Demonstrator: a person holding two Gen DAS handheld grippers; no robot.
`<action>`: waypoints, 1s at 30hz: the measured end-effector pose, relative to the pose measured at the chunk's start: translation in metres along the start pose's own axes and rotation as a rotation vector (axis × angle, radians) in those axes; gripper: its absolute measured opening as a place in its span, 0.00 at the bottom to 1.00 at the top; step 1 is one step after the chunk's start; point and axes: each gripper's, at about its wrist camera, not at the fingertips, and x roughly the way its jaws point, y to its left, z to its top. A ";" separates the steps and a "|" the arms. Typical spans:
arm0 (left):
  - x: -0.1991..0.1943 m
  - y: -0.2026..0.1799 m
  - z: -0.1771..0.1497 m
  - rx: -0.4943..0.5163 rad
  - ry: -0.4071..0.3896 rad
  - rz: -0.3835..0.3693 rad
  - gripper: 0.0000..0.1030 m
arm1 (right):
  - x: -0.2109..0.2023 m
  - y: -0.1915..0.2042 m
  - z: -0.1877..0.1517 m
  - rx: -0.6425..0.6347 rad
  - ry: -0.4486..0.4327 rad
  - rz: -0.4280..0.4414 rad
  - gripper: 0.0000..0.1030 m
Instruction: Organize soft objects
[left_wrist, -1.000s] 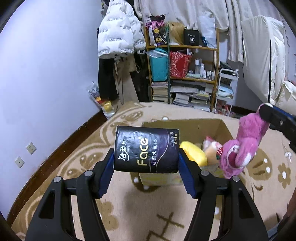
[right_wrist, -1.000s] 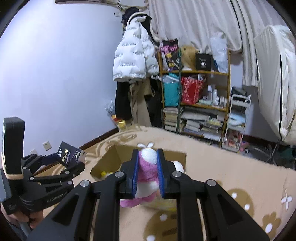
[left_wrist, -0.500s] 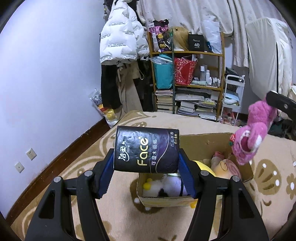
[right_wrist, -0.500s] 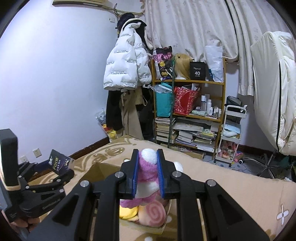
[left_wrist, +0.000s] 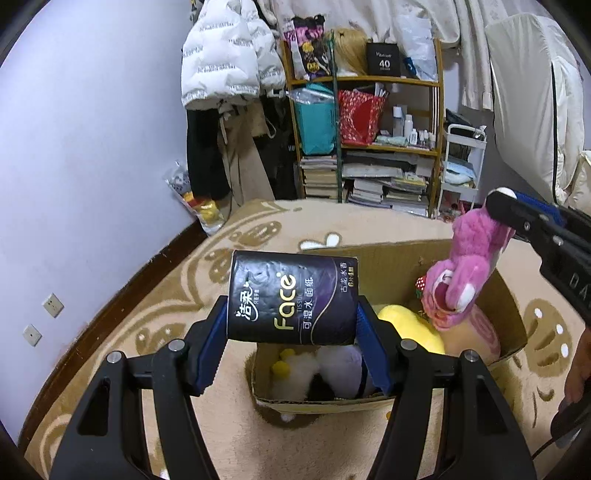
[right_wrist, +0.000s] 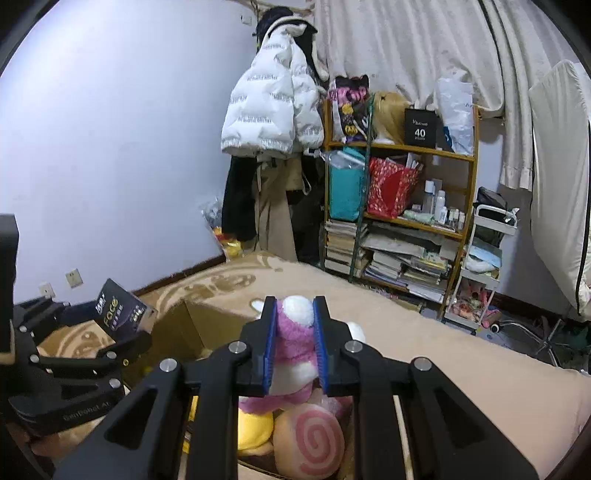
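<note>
My left gripper (left_wrist: 291, 314) is shut on a black tissue pack (left_wrist: 291, 297) marked "Face", held over the near left corner of an open cardboard box (left_wrist: 511, 295). My right gripper (right_wrist: 294, 325) is shut on a pink plush bear (right_wrist: 295, 339) that hangs above the box's right side. From the left wrist view the pink bear (left_wrist: 461, 273) dangles from the right gripper (left_wrist: 498, 210). Inside the box lie a yellow plush (left_wrist: 410, 326), a pink swirl cushion (right_wrist: 314, 439) and a white plush (left_wrist: 317, 367).
The box sits on a beige patterned rug (left_wrist: 155, 295). A cluttered wooden shelf (left_wrist: 373, 147) and hanging white jacket (left_wrist: 221, 59) stand at the back. A white cart (right_wrist: 480, 266) is beside the shelf. The left wall (left_wrist: 74, 147) has sockets low down.
Both grippers have come forward and down over the box with their loads. The box's inside with its plush toys now shows below the tissue pack, and the bear hangs lower toward it.
</note>
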 end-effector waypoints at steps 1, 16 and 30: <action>0.003 0.000 -0.001 -0.003 0.007 -0.004 0.62 | 0.003 0.001 -0.002 -0.004 0.005 -0.004 0.19; 0.012 -0.001 -0.007 -0.006 0.058 -0.018 0.71 | 0.002 -0.005 -0.003 0.056 0.034 0.066 0.24; -0.018 0.016 -0.011 -0.032 0.058 0.021 0.89 | -0.021 -0.013 0.005 0.087 0.019 0.059 0.49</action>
